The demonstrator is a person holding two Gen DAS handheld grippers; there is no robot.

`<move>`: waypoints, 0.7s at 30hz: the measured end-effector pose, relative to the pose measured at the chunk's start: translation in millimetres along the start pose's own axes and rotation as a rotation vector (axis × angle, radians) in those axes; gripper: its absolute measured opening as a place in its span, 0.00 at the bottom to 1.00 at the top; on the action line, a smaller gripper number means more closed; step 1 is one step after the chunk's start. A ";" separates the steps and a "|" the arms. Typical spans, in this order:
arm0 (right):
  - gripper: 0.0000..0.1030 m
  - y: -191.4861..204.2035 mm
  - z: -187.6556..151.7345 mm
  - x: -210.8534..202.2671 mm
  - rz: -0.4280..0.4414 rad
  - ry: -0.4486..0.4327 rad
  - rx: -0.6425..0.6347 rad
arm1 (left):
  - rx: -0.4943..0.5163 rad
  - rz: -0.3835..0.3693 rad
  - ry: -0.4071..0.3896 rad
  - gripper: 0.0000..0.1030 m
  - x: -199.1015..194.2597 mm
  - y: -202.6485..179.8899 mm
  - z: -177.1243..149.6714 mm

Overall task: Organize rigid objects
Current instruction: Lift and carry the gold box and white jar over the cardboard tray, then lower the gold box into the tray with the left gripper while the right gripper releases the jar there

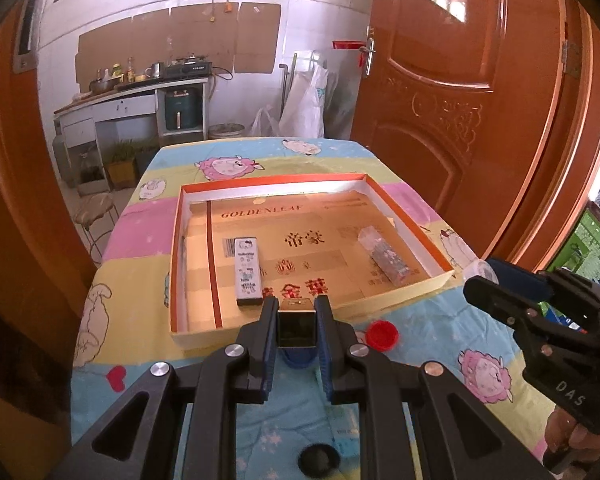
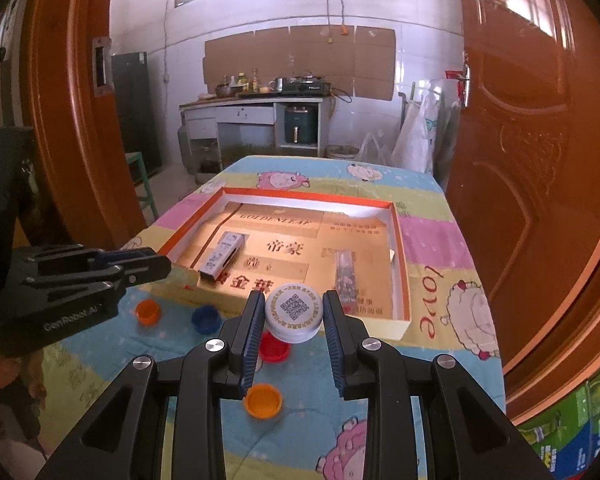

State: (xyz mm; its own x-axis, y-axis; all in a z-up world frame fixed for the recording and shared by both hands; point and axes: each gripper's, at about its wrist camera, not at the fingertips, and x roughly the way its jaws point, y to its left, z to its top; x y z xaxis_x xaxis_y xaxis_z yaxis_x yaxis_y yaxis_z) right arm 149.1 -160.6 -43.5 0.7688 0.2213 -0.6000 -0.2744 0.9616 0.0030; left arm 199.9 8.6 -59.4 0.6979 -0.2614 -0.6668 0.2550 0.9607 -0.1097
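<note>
My left gripper (image 1: 296, 312) is shut on a small dark square box (image 1: 296, 325), held just above the near wall of the shallow orange-rimmed cardboard tray (image 1: 404, 208). My right gripper (image 2: 293, 307) is shut on a white cap with a QR code (image 2: 293, 312), at the near edge of the same tray (image 2: 398, 232). Inside the tray lie a white patterned box (image 1: 247, 270) on the left and a clear patterned tube (image 1: 388, 258) on the right; both show in the right wrist view, box (image 2: 222, 255) and tube (image 2: 346, 276).
Loose caps lie on the cartoon-print tablecloth (image 2: 452, 248): red (image 1: 383, 335), red (image 2: 274, 348), blue (image 2: 206, 319), orange (image 2: 148, 312) and orange (image 2: 263, 400). A blue cap (image 1: 298, 358) sits under my left gripper. An orange door (image 1: 460, 80) stands close on the right.
</note>
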 end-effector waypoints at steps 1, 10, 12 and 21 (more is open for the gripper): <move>0.29 -0.8 2.0 2.1 0.000 -0.002 0.000 | 0.000 -0.003 -0.002 0.18 1.6 0.6 2.3; 0.29 -14.7 27.3 30.1 0.024 -0.014 0.020 | 0.015 -0.019 -0.036 0.18 22.5 -4.9 39.3; 0.29 -19.5 31.7 41.0 0.036 -0.009 0.032 | 0.004 -0.027 -0.021 0.18 35.0 -5.2 45.7; 0.29 -22.9 43.4 92.5 0.072 0.036 0.030 | -0.036 -0.012 0.013 0.18 80.6 -4.2 61.2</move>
State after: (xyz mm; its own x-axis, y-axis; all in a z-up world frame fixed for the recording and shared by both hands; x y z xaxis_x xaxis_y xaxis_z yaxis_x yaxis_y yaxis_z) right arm 251.6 -155.1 -64.4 0.7262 0.2850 -0.6256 -0.3107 0.9479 0.0712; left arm 296.1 -22.2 -67.5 0.6857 -0.2724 -0.6750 0.2393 0.9602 -0.1443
